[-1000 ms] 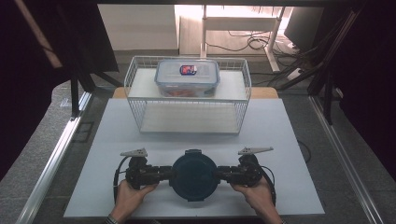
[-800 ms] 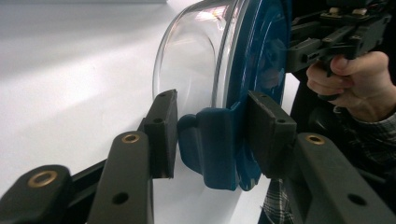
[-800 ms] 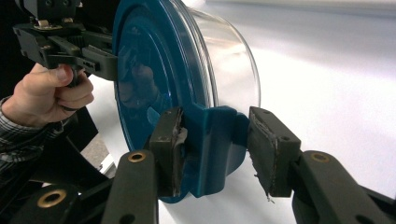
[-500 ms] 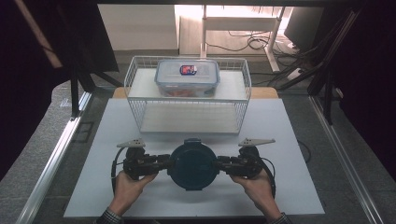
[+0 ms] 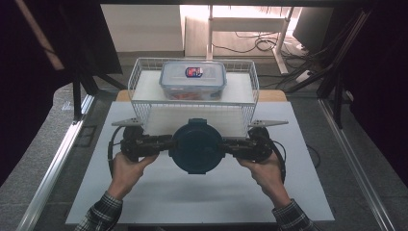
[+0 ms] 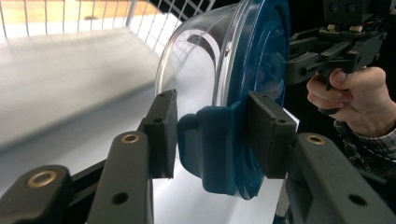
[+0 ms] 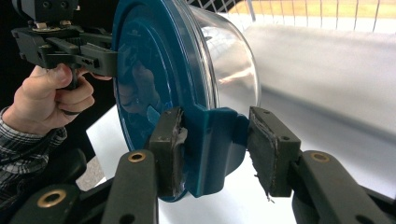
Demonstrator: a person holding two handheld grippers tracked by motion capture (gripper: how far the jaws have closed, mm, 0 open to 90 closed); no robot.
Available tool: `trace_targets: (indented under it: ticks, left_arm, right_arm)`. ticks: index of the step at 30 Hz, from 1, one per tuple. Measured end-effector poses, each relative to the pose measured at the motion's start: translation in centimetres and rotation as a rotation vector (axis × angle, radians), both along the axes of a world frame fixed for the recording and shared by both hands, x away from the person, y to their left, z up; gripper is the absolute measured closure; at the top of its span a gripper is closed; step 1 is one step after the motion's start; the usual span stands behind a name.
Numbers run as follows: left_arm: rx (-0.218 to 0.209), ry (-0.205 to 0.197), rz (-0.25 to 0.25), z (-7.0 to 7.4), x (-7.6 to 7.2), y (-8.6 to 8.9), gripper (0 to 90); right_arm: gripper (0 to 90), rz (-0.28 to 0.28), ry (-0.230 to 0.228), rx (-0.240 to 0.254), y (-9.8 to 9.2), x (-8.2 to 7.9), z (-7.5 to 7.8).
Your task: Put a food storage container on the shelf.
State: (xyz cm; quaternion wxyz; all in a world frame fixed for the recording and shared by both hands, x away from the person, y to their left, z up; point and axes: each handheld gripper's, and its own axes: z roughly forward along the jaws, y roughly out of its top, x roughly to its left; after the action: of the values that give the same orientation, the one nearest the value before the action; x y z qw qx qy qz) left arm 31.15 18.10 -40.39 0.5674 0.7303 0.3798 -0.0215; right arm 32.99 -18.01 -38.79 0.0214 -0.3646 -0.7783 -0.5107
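Lifted since a second ago, the round container (image 5: 197,146) with its dark blue lid now hangs above the white table (image 5: 202,197) closer to the wire basket (image 5: 139,77), carried up and forward between both hands. In the left gripper view, the left tongs (image 6: 212,135) are clamped on one blue side latch (image 6: 210,149) of the lid; in the right gripper view, the right tongs (image 7: 215,149) are clamped on the opposite latch (image 7: 217,147). The clear bowl of the container shows beneath the lid. Beyond it, a rectangular lidded box (image 5: 192,79) sits inside the basket at the far end of the table. Plaid sleeves (image 5: 103,216) enter from the near edge.
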Motion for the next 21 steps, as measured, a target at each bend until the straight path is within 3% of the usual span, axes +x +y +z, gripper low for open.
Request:
trace_targets:
  ticks: [21]
  left_arm:
    - [-0.021,-0.063,0.027,6.9,3.5,1.3,56.6]
  right_arm:
    - [56.4,0.0,-0.072,0.029,1.2,3.5,6.3]
